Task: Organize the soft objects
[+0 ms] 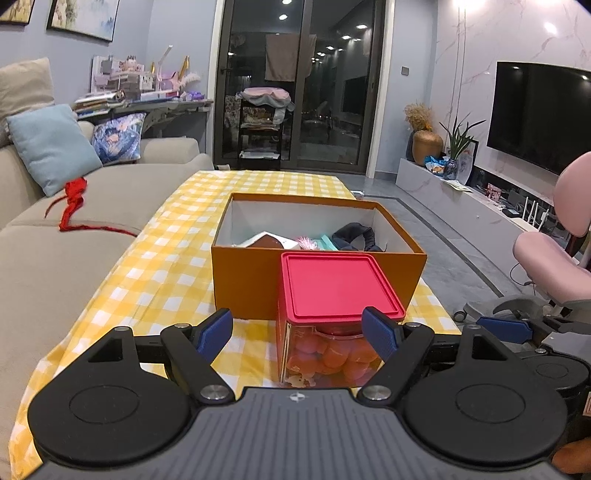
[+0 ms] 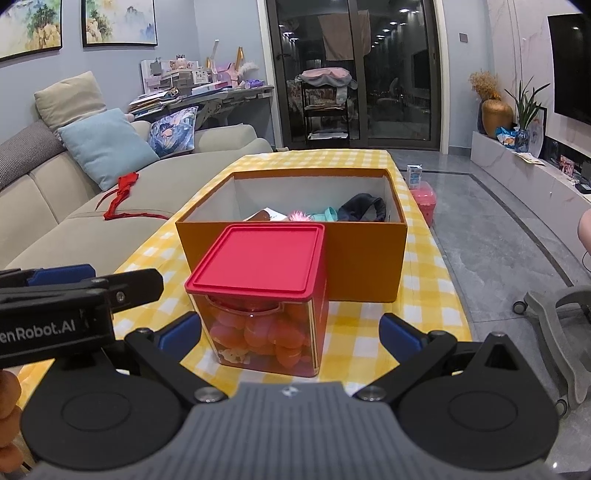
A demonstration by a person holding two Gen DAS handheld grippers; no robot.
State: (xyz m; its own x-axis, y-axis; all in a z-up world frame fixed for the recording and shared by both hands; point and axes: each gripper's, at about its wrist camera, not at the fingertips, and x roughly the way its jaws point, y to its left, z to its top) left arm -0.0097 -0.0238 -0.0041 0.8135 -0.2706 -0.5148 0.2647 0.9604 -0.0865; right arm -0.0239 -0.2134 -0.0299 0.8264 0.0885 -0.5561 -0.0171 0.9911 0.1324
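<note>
Upright red-lidded jar (image 2: 260, 299), corner toward camera, both tongs (image 1: 297, 334) seemingly open

A home living room at night: a beige fabric sofa (image 2: 55, 192) with a pale blue cushion (image 2: 107, 147), a wall-mounted black flat-screen television (image 1: 535, 114), framed landscape paintings (image 2: 118, 22), dark glass sliding balcony doors (image 2: 354, 70), and a desk under a yellow-and-white checked cloth (image 2: 424, 280).

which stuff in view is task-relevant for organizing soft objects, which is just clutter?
Job:
orange box holding soft items
red-lidded jar of orange balls
left gripper and right gripper, both open

Lying about:
red cloth on sofa
blue cushion
gold vase
TV
pink chair
</note>
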